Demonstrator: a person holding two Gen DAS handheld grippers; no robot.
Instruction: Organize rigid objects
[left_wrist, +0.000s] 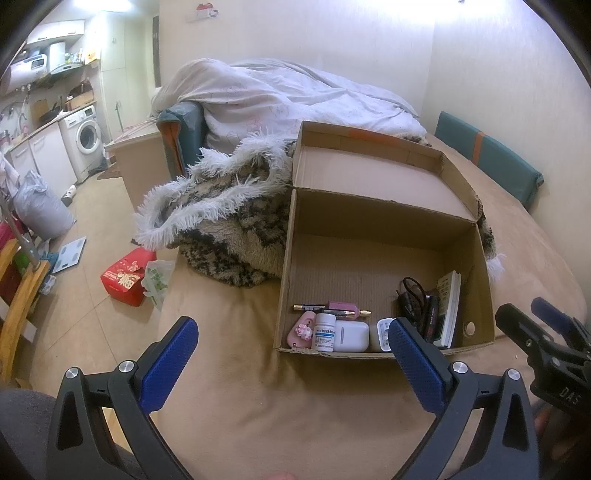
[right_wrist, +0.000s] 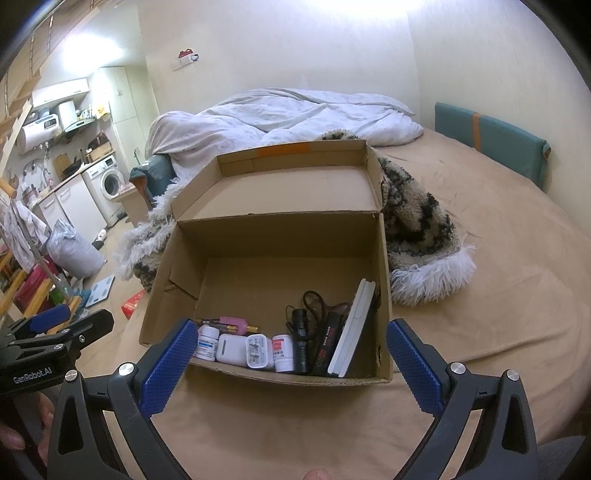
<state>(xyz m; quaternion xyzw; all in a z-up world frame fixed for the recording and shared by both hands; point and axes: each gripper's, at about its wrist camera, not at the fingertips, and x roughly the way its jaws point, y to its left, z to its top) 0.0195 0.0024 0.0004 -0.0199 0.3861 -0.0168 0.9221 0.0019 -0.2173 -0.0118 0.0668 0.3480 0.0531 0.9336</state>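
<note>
An open cardboard box rests on the tan bed, lid folded back. Along its near wall lie a white pill bottle, a white case, a white charger, a second small bottle, a black flashlight, a black cable, a pink item and a white booklet leaning on the right wall. My left gripper and right gripper both stand open and hold nothing, just short of the box.
A shaggy patterned blanket lies behind and beside the box, a rumpled white duvet farther back. Teal cushions line the right wall. On the floor at left are a red box, a scale and a grey bag.
</note>
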